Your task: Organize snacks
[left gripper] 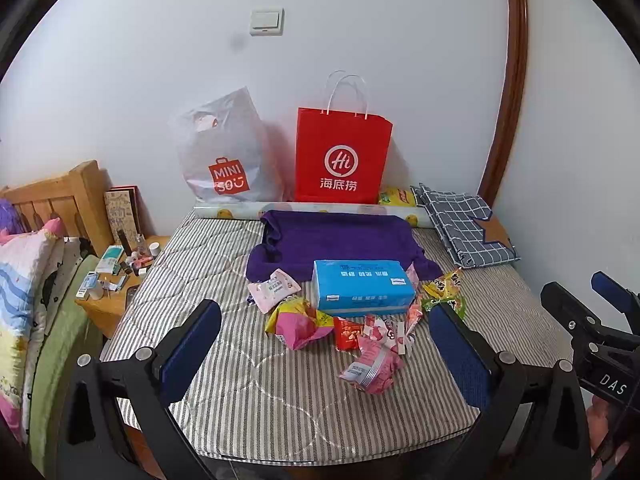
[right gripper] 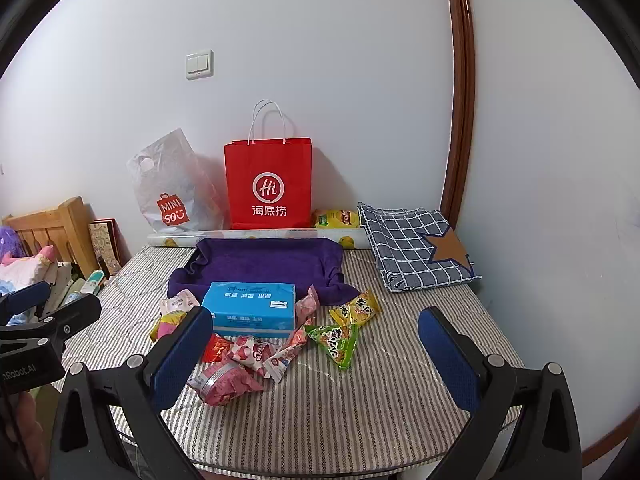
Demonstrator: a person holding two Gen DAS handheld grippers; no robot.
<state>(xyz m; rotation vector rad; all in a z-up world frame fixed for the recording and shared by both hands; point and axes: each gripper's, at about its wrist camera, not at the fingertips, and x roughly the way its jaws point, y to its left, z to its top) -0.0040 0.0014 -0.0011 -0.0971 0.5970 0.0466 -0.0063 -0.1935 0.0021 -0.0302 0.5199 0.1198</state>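
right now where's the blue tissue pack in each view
Left wrist: the blue tissue pack sits just right of centre, in front of the purple towel, snacks along its front edge.
Right wrist: the pack lies left of centre, behind the near left finger.
Shared landmark: the red paper bag stands against the wall behind it in both.

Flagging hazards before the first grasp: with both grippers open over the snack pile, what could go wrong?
1. The snack packets overlap, so one pinch may lift or drag several.
2. The crinkly pink bag is puffy and could slip or crush between the fingers.
3. Packets lie against the blue tissue box, which may get nudged.
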